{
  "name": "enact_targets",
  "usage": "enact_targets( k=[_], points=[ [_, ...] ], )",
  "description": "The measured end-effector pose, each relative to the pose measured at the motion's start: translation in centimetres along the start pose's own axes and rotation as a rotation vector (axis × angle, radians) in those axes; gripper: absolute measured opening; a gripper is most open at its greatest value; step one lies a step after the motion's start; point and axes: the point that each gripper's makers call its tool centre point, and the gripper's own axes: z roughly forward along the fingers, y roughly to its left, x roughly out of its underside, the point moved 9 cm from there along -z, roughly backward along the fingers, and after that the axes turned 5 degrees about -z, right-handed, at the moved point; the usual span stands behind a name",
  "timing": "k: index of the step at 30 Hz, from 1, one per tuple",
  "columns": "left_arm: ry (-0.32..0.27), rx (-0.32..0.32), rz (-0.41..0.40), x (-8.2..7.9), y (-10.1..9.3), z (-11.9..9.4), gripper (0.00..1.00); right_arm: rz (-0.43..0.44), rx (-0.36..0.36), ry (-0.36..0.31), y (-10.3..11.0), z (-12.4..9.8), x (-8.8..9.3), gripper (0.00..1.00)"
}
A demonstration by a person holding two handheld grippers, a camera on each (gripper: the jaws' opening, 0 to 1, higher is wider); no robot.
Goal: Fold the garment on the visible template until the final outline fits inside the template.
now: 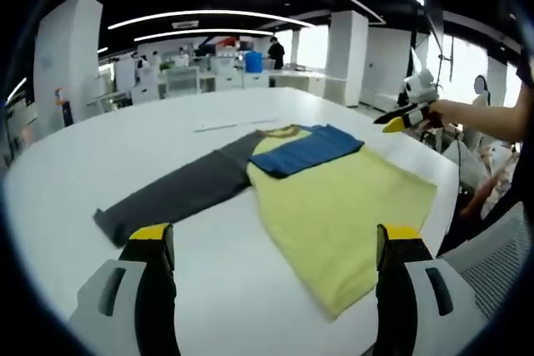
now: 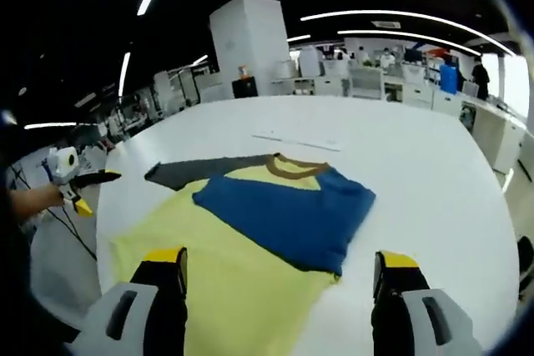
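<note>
- The bench (image 1: 275, 306) is white and round-edged, in an open office with white pillars (image 1: 346, 56), ceiling light strips and desks beyond its far edge.
- The shirt (image 1: 334, 214) lies flat on the bench, near the edge where the person stands; its yellow body (image 2: 225, 289) runs toward that edge, and the brown collar (image 2: 292, 168) points toward the middle of the bench.
- A blue sleeve (image 2: 284, 214) is folded across the yellow body, just below the collar.
- A grey sleeve (image 1: 179, 193) stretches straight out from the shirt along the bench surface, unfolded.
- A thin pale line (image 2: 296, 141) lies on the bench beyond the collar; what it is cannot be told.
- The left gripper (image 1: 275, 248) hangs above the bench edge, jaws spread wide with nothing between them.
- The right gripper (image 2: 279, 273) hangs above the shirt, jaws likewise spread and empty; it also appears in the left gripper view, held in a hand (image 1: 446, 110) off the bench's edge.
</note>
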Motion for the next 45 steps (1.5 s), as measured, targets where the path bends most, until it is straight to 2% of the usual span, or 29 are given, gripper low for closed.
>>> enact_targets(
  k=[2,9,16,20,25,34,37,40,42,45],
  points=[
    [-0.003,-0.008,-0.002,-0.2,0.4,-0.1,0.98,-0.013,-0.019,-0.018,0.6,-0.3,-0.2,0.99],
    [-0.024,-0.05,-0.027,-0.9,2.2,-0.2,0.97,-0.043,-0.091,-0.082,2.9,-1.6,-0.8,0.99],
    [-0.036,-0.103,-0.06,-1.6,4.3,0.1,0.95,-0.076,-0.14,-0.11,4.9,-3.0,-0.8,0.99],
    [-0.017,-0.136,-0.042,-1.6,5.2,0.4,0.93,-0.071,-0.154,-0.122,5.6,-3.8,-0.6,0.99],
    [-0.063,-0.18,-0.103,-2.1,6.5,0.6,0.9,-0.07,-0.15,-0.125,6.4,-4.7,0.1,0.99],
    [-0.054,-0.261,-0.107,-2.4,8.3,1.4,0.82,-0.049,-0.127,-0.124,6.7,-5.4,0.9,0.99],
    [-0.044,-0.284,-0.12,-2.4,9.1,1.8,0.76,-0.048,-0.119,-0.121,6.6,-5.4,1.0,0.99],
    [-0.078,-0.305,-0.163,-2.5,9.9,2.1,0.69,-0.048,-0.113,-0.114,6.4,-5.5,1.2,0.98],
    [-0.067,-0.341,-0.153,-2.4,10.7,2.3,0.67,-0.051,-0.107,-0.111,6.5,-5.5,1.1,0.98],
    [-0.058,-0.358,-0.157,-2.3,11.5,2.6,0.6,-0.049,-0.104,-0.114,6.6,-5.7,1.1,0.98]
  ],
)
